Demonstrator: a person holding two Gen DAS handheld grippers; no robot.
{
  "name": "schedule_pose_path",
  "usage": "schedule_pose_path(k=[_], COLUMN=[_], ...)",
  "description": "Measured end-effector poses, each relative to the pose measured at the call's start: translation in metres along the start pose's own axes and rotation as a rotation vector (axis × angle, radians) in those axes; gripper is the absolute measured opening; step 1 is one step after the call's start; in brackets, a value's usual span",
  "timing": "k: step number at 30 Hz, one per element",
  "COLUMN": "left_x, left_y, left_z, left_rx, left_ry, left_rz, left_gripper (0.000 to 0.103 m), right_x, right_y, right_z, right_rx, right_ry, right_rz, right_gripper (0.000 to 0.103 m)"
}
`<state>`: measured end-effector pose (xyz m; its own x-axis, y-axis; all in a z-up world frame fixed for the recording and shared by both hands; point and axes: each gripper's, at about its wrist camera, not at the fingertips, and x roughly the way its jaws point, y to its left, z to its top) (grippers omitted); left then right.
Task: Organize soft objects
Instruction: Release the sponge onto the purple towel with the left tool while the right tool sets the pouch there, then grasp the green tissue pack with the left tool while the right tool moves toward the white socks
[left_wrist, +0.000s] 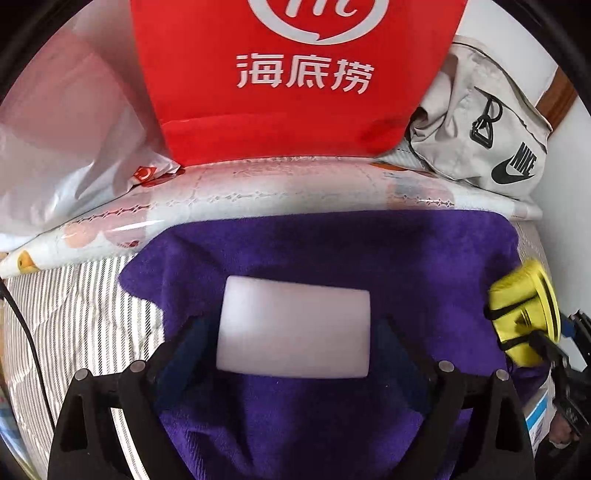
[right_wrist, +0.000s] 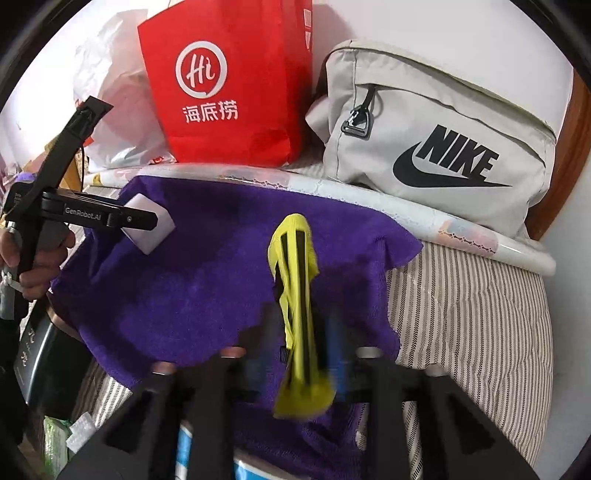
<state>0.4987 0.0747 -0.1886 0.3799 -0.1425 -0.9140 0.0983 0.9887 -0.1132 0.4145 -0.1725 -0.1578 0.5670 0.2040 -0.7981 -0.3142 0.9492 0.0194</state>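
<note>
A purple towel (left_wrist: 332, 251) (right_wrist: 184, 295) lies spread on a striped bed. My left gripper (left_wrist: 295, 332) is shut on a white foam block (left_wrist: 295, 328), holding it just above the towel; the block (right_wrist: 151, 225) and left gripper also show in the right wrist view (right_wrist: 140, 221). My right gripper (right_wrist: 301, 332) is shut on a yellow soft object with black stripes (right_wrist: 295, 280), held over the towel's right part. That yellow object shows at the right edge of the left wrist view (left_wrist: 524, 314).
A red paper bag (left_wrist: 295, 81) (right_wrist: 229, 85) stands behind the towel, a grey Nike bag (right_wrist: 436, 140) (left_wrist: 480, 125) to its right, a translucent plastic bag (left_wrist: 66, 140) to its left. A rolled printed sheet (left_wrist: 258, 188) lies between the bags and the towel. A striped bedsheet (right_wrist: 472, 314) lies underneath.
</note>
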Motion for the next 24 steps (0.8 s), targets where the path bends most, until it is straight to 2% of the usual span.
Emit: schedule_pose_path(k=[1, 6, 10, 18, 20, 22, 24], left_x=[-0.002, -0.021, -0.049, -0.11, -0.122, -0.127, -0.14], left_y=[0.001, 0.007, 0.005, 0.005, 0.004, -0.004, -0.009], left_z=[-0.002, -0.014, -0.028, -0.071, -0.083, -0.092, -0.104], left_rx=[-0.001, -0.017, -0.012, -0.053, -0.059, -0.041, -0.032], left_ry=[0.001, -0.023, -0.077, -0.176, -0.174, -0.18, -0.196], left_rz=[0.005, -0.008, 0.032, -0.032, -0.03, -0.01, 0.011], left_gripper=[0.094, 0.094, 0.094, 0.092, 0.092, 0.092, 0.092], right_x=[-0.002, -0.016, -0.032, -0.083, -0.097, -0.111, -0.126], right_y=[0.001, 0.002, 0.003, 0.005, 0.009, 0.015, 0.025], right_z=[-0.001, -0.005, -0.011, -0.034, -0.042, -0.051, -0.061], right_rx=[-0.004, 0.0, 0.02, 0.063, 0.072, 0.072, 0.056], right_ry=[-0.005, -0.029, -0.038, -0.071, -0.085, -0.103, -0.128], right_rz=[0.001, 0.0, -0.002, -0.002, 0.007, -0.005, -0.026], right_gripper=[0.053, 0.053, 0.053, 0.055, 0.058, 0.07, 0.072])
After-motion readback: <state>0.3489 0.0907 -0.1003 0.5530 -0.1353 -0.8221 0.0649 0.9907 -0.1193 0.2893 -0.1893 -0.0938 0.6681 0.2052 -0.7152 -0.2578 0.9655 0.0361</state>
